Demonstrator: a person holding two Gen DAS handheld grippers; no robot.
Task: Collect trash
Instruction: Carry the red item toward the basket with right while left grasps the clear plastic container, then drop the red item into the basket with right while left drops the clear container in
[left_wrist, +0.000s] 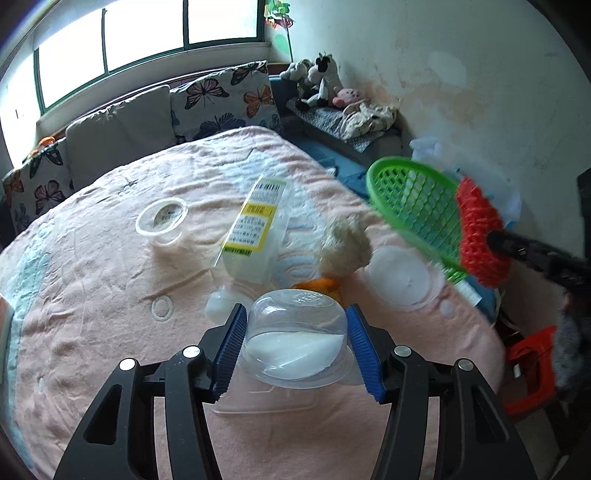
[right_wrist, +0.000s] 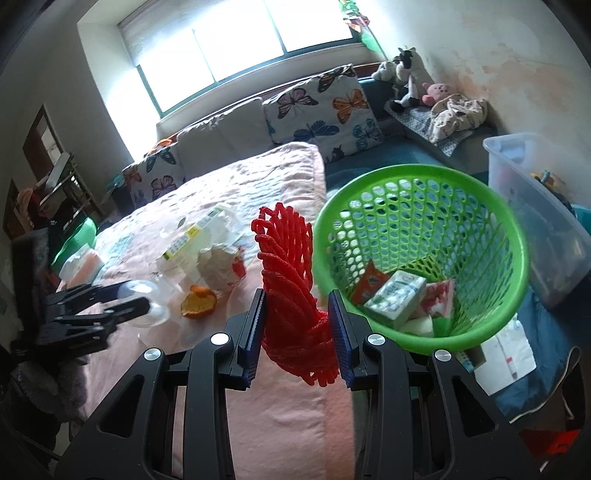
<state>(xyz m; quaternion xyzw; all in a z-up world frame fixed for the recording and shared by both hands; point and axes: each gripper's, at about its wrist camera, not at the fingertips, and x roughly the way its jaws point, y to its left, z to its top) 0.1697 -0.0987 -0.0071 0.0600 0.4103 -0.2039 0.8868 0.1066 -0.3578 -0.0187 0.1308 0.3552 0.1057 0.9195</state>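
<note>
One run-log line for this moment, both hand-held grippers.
left hand-held gripper: clear plastic cup between pads | right hand-held gripper: holding red foam net | green basket: partly filled

Place: a lived-in bedroom in a home.
Landmark: a bed (left_wrist: 110, 295) under a pink blanket (right_wrist: 280, 424) fills the middle.
Behind the bed: butterfly-print cushions (left_wrist: 225, 99) and plain grey ones lean below a wide window (left_wrist: 147, 37).
Far corner right of the bed: plush toys (right_wrist: 406, 74), one a black-and-white cow, sit on a low bench with crumpled cloth (right_wrist: 458, 114).
Right of the bed: a green plastic basket (right_wrist: 480, 221) and a clear storage bin (right_wrist: 535, 206).
Left of the bed: possibly a doorway and a rack, too dim to tell.
</note>
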